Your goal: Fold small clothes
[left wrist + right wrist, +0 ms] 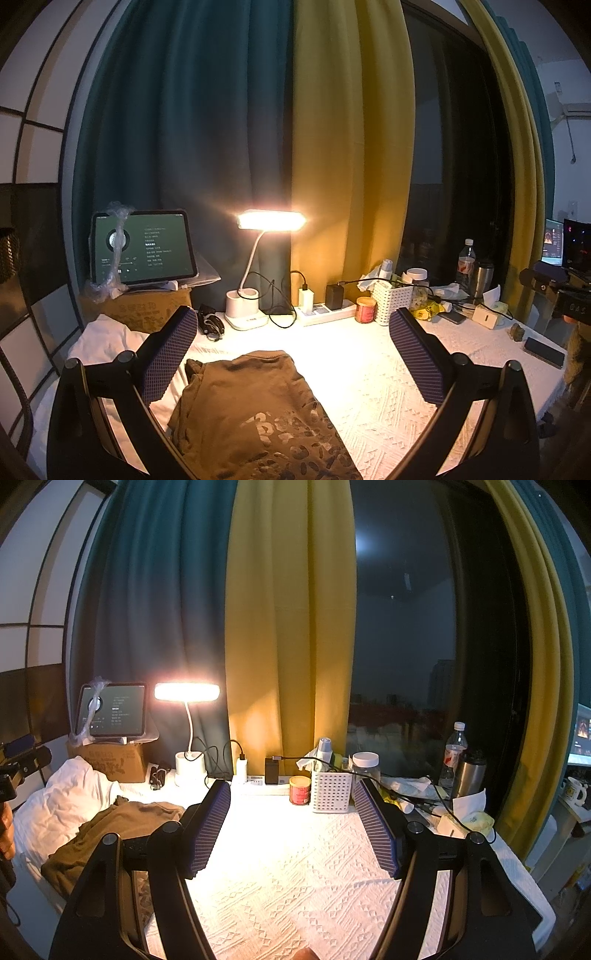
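Lit desk lamp [271,220], tablet [144,249], white basket [330,790] along far edge. Brown shirt [255,410] lying near left. Left gripper [293,356] and right gripper [291,823] wide open, holding nothing.

You have one brown garment [255,413] at 6 o'clock, one white cloth [62,797] at 9, one lit lamp [271,220], one tablet [144,247] at 10, one red jar [299,790], one white basket [330,792], one bottle [455,753] at 3, two grippers, both spread
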A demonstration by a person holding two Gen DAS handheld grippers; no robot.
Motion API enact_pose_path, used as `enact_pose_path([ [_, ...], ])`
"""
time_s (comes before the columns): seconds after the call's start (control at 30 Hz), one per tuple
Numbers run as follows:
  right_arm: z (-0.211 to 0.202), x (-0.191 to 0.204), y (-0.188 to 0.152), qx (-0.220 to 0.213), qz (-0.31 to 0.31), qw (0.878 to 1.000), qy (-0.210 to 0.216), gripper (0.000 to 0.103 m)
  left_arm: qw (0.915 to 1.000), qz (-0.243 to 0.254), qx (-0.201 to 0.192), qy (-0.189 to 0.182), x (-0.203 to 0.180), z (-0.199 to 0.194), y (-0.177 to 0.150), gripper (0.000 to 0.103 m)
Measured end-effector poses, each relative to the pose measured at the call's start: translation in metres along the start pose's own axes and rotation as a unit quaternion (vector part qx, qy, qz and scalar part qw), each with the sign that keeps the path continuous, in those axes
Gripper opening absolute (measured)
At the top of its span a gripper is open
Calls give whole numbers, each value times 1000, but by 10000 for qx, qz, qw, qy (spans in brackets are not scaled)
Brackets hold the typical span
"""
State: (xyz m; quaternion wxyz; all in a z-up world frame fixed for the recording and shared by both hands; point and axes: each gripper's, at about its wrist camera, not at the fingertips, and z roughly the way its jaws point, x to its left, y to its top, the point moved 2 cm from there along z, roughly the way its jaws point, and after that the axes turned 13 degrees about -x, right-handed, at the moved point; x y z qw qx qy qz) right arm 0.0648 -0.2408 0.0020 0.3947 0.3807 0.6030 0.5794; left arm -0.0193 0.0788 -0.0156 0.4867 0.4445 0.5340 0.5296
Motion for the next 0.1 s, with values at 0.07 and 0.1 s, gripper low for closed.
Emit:
enact_pose_path([
  [0.07,1,0,-1,27,-11,10000,2,73,10000,-9,32,-10,1,2,-1,102],
  [0.1,1,0,-1,31,-7,10000,6,73,10000,-23,46,-43,2,1,-1,102],
])
